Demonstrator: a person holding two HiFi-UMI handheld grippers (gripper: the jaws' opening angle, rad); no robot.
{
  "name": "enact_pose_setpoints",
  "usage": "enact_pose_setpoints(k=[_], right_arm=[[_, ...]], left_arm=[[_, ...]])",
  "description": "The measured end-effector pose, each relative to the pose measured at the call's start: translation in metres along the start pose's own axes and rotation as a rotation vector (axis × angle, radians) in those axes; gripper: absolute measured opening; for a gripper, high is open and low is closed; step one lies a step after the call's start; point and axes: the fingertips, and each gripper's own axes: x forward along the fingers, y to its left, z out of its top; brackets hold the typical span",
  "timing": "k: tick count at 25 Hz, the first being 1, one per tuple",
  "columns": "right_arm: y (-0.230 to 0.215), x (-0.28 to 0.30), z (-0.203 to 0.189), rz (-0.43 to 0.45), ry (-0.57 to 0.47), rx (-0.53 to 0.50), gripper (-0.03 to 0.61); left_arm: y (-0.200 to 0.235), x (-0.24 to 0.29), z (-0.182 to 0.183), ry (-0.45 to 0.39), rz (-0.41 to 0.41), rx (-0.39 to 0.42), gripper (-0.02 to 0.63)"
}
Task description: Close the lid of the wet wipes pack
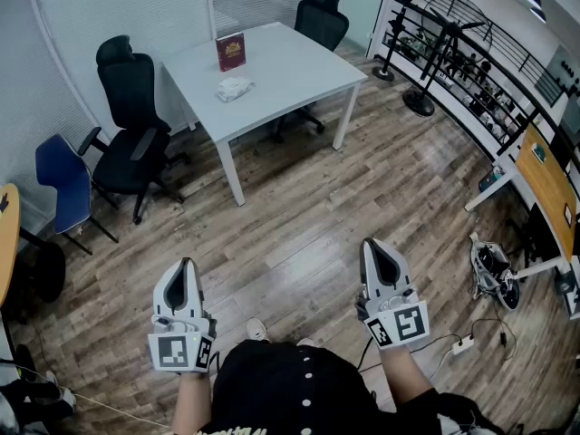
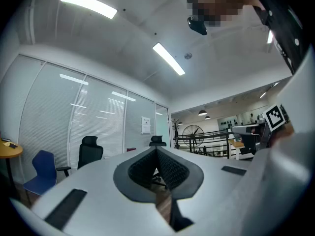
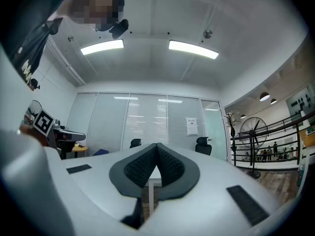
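Observation:
The wet wipes pack (image 1: pixel 234 87) is a small white bundle on the white table (image 1: pixel 299 66) far ahead; I cannot tell how its lid stands from here. Both grippers hang close to the person's body, well short of the table and over the wooden floor. My left gripper (image 1: pixel 186 266) is shut with nothing in it, its ribbed black pads meeting at the tip (image 2: pixel 156 150). My right gripper (image 1: pixel 373 246) is likewise shut and empty, the pads touching (image 3: pixel 156 145). Both point roughly level toward the room.
A red box (image 1: pixel 230 51) stands on the table behind the pack. Black office chairs (image 1: pixel 131 134) (image 1: pixel 323 14) flank the table, and a blue chair (image 1: pixel 62 178) is at the left. A floor fan (image 1: pixel 442 27), an orange desk (image 1: pixel 548 184) and a power strip (image 1: pixel 462 344) lie to the right.

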Motion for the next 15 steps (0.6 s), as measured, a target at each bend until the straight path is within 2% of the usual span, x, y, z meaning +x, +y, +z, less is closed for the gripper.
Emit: enact_pose_setpoints(k=[8,12,15], right_arm=[[-0.002,0.007,0.001,0.009,-0.008,-0.014,0.028],[-0.007,0.008,0.005,-0.01,-0.047,0.041,0.028],[-0.007,0.007,0.006,0.009,-0.056,0.062,0.028]], left_arm=[[-0.004,0.008,0.001,-0.013,-0.011,-0.009,0.009],[-0.003,0.011,-0.001,-0.007,-0.008,-0.009,0.009],[-0.004,0.012,-0.004,-0.002,-0.008,-0.006,0.009]])
